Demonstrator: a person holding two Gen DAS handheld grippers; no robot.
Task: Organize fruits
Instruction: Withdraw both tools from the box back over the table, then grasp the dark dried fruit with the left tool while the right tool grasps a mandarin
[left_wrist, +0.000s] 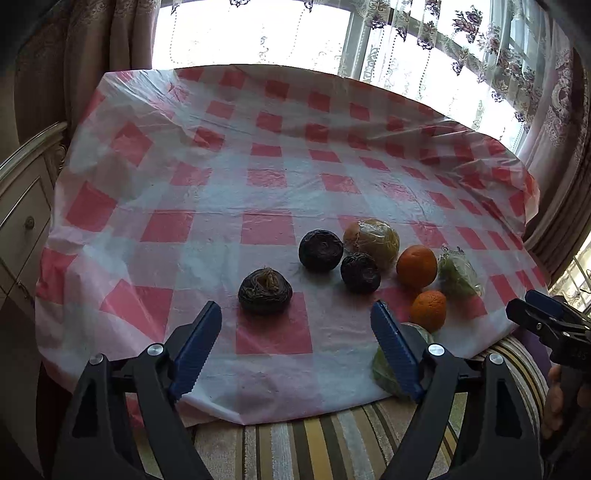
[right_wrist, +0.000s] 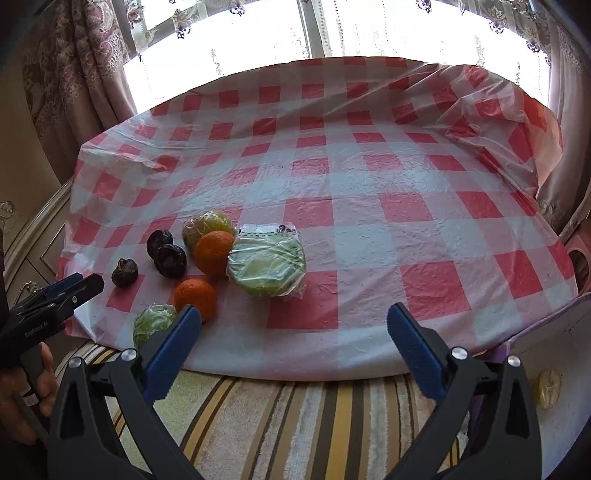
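Note:
Fruit lies at the near side of a table with a red-and-white checked cloth. Three dark wrinkled fruits lie left of two oranges. Among them are film-wrapped green fruits. My left gripper is open and empty, just short of the nearest dark fruit. Another wrapped green fruit lies at the table's near edge. My right gripper is open and empty over that edge, with the large wrapped green fruit ahead to its left.
A striped rug lies below the table's near edge, with a pale round object on the floor at right. A cream cabinet stands left of the table. Curtains and a bright window are behind it.

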